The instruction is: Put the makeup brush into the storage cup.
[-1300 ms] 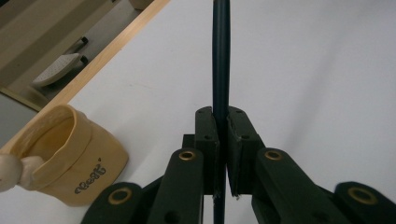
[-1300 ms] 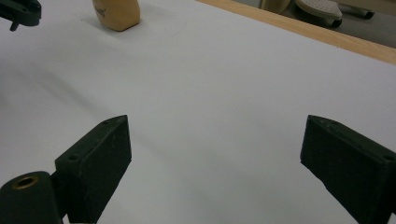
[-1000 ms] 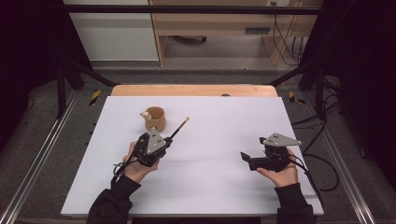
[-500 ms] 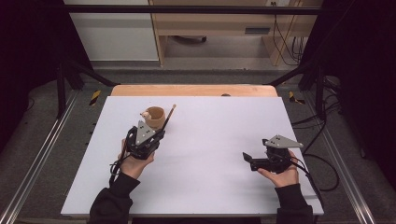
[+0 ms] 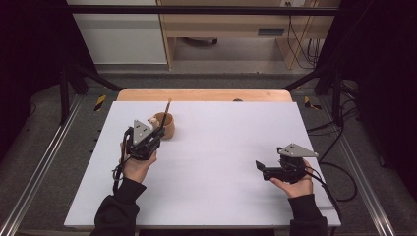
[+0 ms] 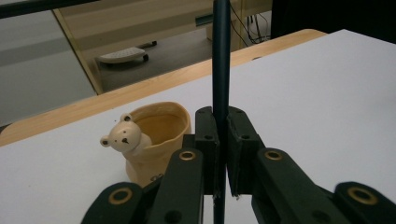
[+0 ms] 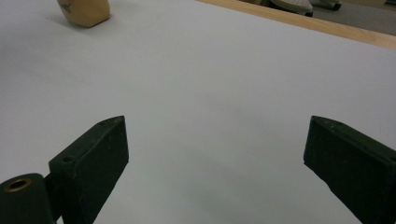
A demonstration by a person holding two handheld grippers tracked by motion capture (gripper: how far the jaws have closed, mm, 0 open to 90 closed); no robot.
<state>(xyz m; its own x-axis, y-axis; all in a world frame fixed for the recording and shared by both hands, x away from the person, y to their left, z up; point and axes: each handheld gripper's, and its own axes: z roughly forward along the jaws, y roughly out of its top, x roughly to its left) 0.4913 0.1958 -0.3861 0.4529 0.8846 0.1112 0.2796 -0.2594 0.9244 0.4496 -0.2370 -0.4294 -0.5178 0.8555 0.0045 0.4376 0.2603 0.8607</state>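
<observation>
Fingers [image 6: 205,140] of the left gripper [image 6: 219,121] pinch a dark pen [image 6: 221,56] upright, just right of the bear cup [image 6: 156,135]; right gripper [image 7: 215,144] jaws gape empty.

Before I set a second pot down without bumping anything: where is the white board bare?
Most of the white board is bare: the wide middle between the left gripper and the right gripper, and the far right corner by the wooden edge. It is crowded at far left, where the bear cup stands beside the left gripper's dark pen.
</observation>
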